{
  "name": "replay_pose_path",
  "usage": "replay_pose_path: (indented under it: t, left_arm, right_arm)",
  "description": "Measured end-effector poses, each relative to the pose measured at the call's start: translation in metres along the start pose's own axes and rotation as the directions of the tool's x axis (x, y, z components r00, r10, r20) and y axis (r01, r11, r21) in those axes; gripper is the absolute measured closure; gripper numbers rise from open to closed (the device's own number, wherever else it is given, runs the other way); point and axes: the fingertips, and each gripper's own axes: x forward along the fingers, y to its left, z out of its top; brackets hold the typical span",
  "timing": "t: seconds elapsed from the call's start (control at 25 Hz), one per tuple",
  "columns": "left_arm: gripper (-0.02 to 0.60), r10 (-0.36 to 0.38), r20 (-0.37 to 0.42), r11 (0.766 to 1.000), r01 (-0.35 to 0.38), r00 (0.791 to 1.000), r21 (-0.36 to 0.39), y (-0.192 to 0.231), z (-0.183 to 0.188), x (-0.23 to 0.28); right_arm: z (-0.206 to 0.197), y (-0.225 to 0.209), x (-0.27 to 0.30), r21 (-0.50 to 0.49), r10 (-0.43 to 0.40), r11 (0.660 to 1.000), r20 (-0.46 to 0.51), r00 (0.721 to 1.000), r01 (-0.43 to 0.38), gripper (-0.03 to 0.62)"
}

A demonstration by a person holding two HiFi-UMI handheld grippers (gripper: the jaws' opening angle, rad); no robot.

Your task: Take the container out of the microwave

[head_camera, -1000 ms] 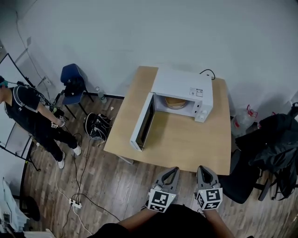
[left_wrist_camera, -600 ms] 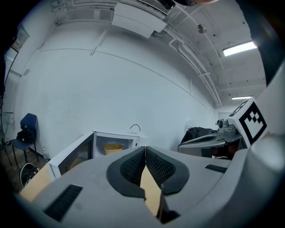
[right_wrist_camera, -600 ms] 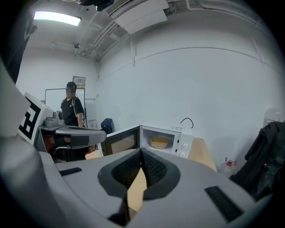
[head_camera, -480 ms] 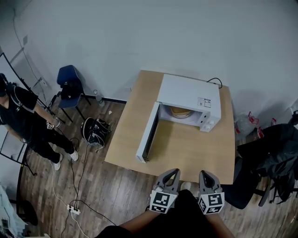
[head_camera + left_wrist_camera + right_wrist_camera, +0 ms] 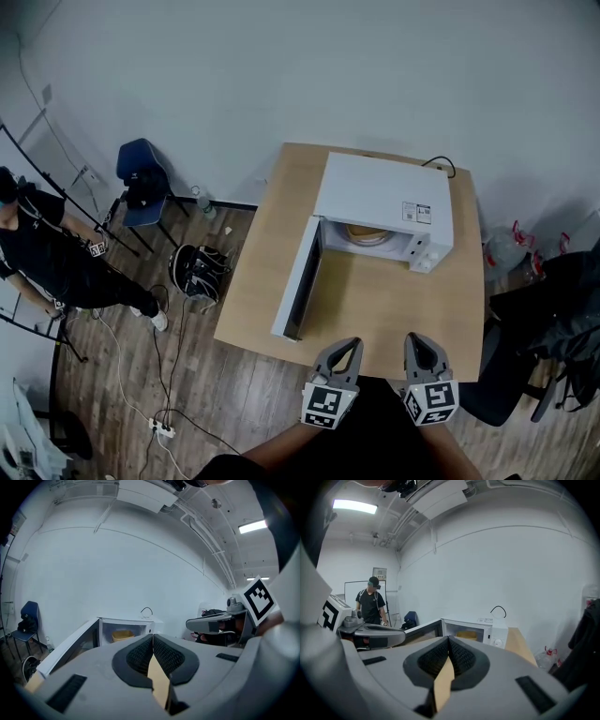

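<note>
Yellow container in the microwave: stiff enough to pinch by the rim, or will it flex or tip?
Likely fairly stiff: the container looks like a squat tub with a thick rim, though it shows small. Low and wide, so it should slide rather than tip or roll. Contents aren't visible, so weight is uncertain.

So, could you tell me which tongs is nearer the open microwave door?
The left tongs: it sits just off the door's free end, while the right tongs lies further right.
</note>
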Motion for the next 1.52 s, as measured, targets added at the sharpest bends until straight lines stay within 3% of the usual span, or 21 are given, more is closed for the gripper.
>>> replay_pose_path:
  t: [0.28,0.48,0.76,0.92,1.08,1.2,1.52]
  left_arm:
    - [0.569,0.038,-0.04,0.999,-0.036,0.998,0.038,0.028,0.004,0.056]
    - [0.569,0.098,-0.038,0.987,-0.092,0.994,0.134,0.044,0.004,0.1]
    - [0.569,0.131,-0.118,0.989,-0.121,0.984,0.085,0.062,-0.013,0.143]
    - [0.569,0.116,-0.116,0.991,-0.108,0.986,0.078,0.074,-0.015,0.171]
    - [0.569,0.094,-0.099,0.993,-0.085,0.991,0.088,0.082,-0.015,0.196]
    - [0.569,0.122,-0.098,0.988,-0.112,0.988,0.108,0.094,-0.014,0.214]
    - [0.569,0.17,-0.167,0.981,-0.151,0.971,0.123,0.128,-0.033,0.265]
  right_arm:
    - [0.022,-0.024,0.044,-0.02,0.064,0.998,0.039,0.997,-0.063,0.534]
    - [0.024,-0.042,0.066,-0.039,0.097,0.995,0.026,0.995,-0.096,0.534]
    - [0.022,-0.078,0.091,0.012,0.064,0.998,0.002,0.998,-0.064,0.534]
    - [0.019,-0.101,0.105,0.045,0.043,0.998,-0.008,0.999,-0.042,0.534]
    - [0.015,-0.116,0.113,0.072,0.035,0.997,-0.016,0.999,-0.033,0.534]
    - [0.014,-0.125,0.12,0.101,0.039,0.994,-0.014,0.999,-0.037,0.534]
    - [0.011,-0.145,0.137,0.139,0.057,0.989,-0.018,0.998,-0.054,0.534]
